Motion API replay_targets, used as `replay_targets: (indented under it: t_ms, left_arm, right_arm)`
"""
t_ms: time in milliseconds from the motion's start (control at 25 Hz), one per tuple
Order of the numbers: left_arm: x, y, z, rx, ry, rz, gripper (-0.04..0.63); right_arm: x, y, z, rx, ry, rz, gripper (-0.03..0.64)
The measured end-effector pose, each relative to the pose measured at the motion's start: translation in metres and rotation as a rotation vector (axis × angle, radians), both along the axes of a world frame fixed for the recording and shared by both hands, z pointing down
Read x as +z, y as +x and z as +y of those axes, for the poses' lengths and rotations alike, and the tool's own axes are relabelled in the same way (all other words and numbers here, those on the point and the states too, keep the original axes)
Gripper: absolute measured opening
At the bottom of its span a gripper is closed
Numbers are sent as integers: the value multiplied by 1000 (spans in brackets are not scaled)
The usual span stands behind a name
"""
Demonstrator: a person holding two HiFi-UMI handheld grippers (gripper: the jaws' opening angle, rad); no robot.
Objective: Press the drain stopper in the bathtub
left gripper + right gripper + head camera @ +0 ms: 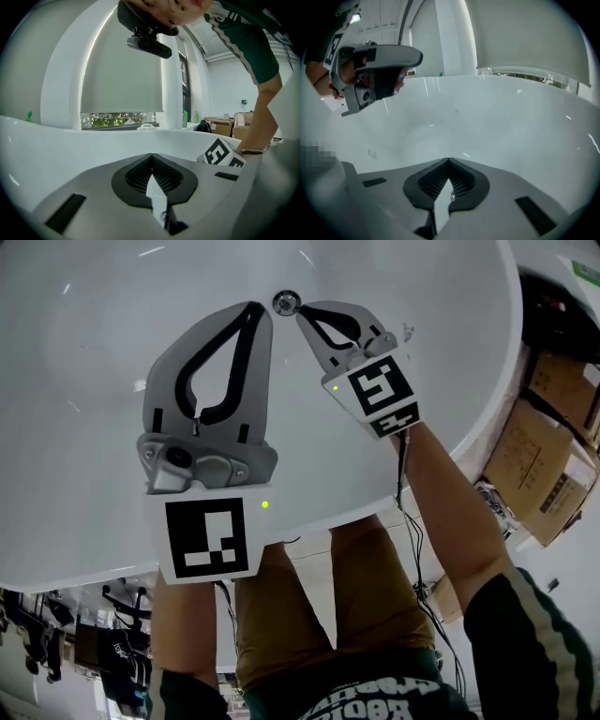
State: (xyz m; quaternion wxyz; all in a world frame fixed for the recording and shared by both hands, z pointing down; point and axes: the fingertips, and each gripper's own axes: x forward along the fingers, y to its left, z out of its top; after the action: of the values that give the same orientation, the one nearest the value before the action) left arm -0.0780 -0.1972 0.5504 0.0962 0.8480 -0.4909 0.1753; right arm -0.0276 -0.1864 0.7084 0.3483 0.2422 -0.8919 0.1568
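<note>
Far left: bare white bathtub wall, glossy. Next, left gripper, pressed together with nothing between, tips held just left of the drain. Centre, far end of the tub floor: drain stopper, small round chrome cap, seated in its hole. Judged rigid, smooth and slippery; no grasp called for, only a straight push down on the middle of the cap, lest the tip skid off the edge. Just right of it, right gripper, likewise pressed together and empty, tip beside the cap; contact not determinable. Far right, outside the tub: cardboard boxes.
</note>
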Motion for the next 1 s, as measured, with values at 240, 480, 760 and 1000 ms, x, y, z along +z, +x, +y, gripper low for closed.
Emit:
replay_targets:
  t_ms: [240, 480, 760, 1000]
  left_arm:
    - [21, -8, -3, -33, -7, 27, 9]
    - [43, -20, 2, -63, -39, 43, 9]
    - [64, -32, 18, -120, -98, 77, 9]
    - [79, -34, 23, -130, -113, 80, 9]
  right_arm:
    - [69, -6, -2, -45, -28, 95, 15]
    - [132, -3, -1, -115, -35, 233, 15]
    - [189, 3, -8, -125, -107, 315, 15]
    - [225, 3, -4, -195, -132, 396, 15]
